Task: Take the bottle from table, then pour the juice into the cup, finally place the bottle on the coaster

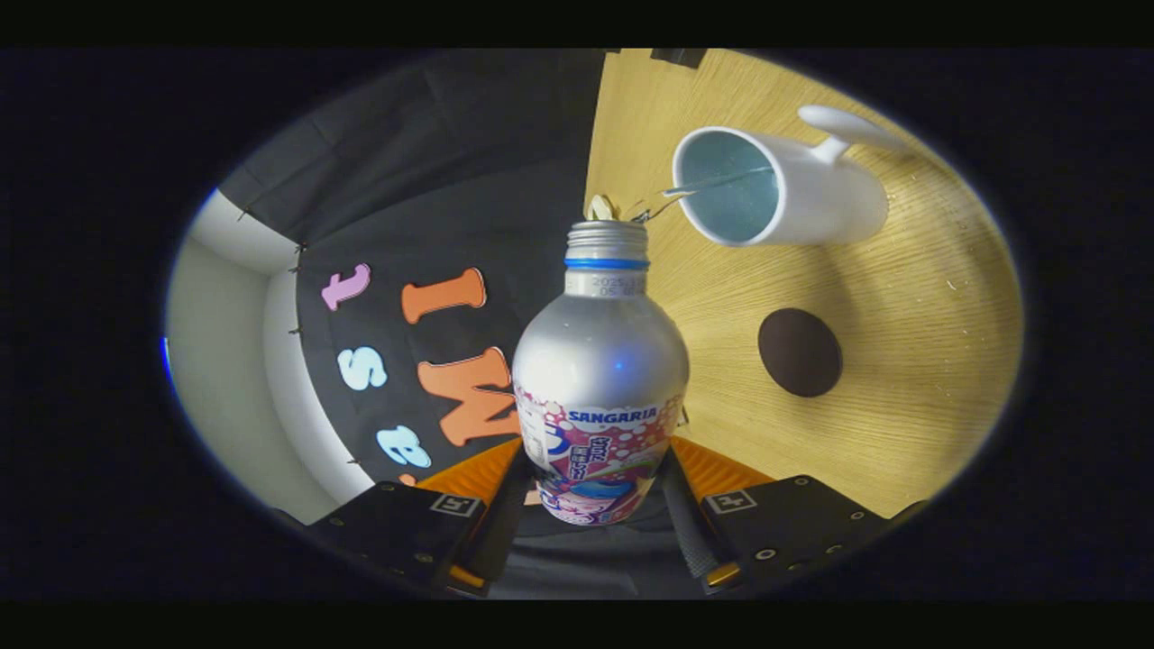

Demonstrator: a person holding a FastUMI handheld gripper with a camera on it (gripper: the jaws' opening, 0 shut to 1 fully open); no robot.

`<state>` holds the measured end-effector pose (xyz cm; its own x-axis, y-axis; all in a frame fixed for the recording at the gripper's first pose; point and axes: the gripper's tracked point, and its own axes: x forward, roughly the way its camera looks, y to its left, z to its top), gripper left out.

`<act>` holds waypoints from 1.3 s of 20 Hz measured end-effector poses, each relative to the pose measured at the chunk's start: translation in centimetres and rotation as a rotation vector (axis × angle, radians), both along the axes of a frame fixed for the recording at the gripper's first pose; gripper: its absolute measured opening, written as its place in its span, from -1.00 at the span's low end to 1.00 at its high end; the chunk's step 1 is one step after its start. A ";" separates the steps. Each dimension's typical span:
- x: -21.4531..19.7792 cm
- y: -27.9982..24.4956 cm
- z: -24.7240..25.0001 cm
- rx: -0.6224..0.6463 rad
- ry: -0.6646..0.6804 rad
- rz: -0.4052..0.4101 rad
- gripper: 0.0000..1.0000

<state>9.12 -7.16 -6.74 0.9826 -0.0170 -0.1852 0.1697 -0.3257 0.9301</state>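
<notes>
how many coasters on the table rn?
1. A dark round coaster lies on the wooden table, beyond the gripper, beside the held bottle, apart from the white cup. The bottle could hide another.

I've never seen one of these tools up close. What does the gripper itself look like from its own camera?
The gripper has two flat, dark plates with small screws along their edges, one on each side. Each plate carries a small square black-and-white marker. Orange parts flare out behind the fingers, and ribbed strips line their inner faces.
</notes>
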 end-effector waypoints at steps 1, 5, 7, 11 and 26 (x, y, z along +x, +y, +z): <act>0.0 -0.1 -0.1 0.005 0.002 -0.001 0.50; 0.0 -0.2 0.0 0.015 0.000 -0.004 0.50; 0.1 -0.3 0.2 0.023 -0.011 -0.010 0.50; 0.5 -0.5 0.5 0.047 -0.013 -0.015 0.50; 0.3 -0.4 1.4 0.136 -0.006 -0.030 0.50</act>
